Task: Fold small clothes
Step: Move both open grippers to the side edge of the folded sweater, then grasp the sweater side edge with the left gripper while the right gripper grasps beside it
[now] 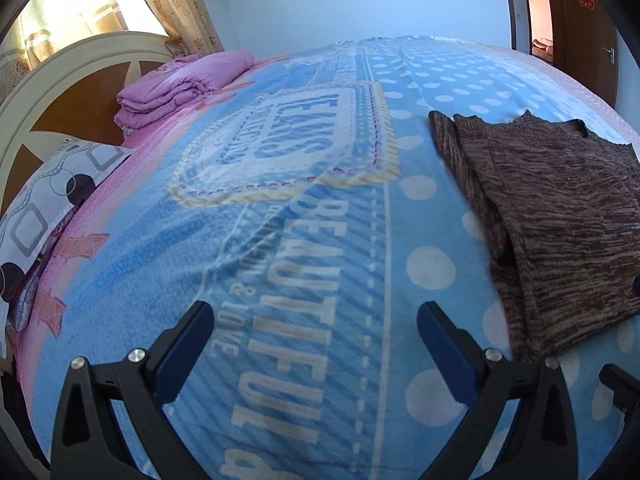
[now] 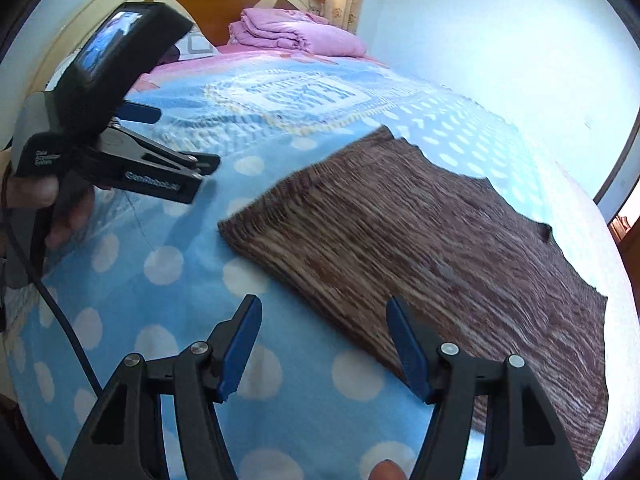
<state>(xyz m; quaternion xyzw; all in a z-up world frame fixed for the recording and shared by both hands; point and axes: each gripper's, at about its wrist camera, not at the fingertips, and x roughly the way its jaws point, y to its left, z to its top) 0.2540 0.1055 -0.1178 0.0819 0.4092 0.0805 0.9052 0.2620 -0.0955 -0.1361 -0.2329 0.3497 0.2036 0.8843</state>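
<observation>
brown knit garment (image 2: 432,248) lies folded flat on the blue dotted blanket (image 2: 168,264). left gripper (image 1: 316,320) and right gripper (image 2: 324,312) both hover spread wide, holding nothing.

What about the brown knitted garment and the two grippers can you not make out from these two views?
- Brown knitted garment: left wrist view, right side cut off by the frame edge.
- Its underside: both views, hidden by its own folded layers.
- Left gripper: right wrist view, side-on and blurred, jaw gap unclear.
- Blue bedspread lettering: right wrist view, too blurred.

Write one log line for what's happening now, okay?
sweater: folded flat on bed | left hand-held gripper: open, empty | right hand-held gripper: open, empty
</observation>
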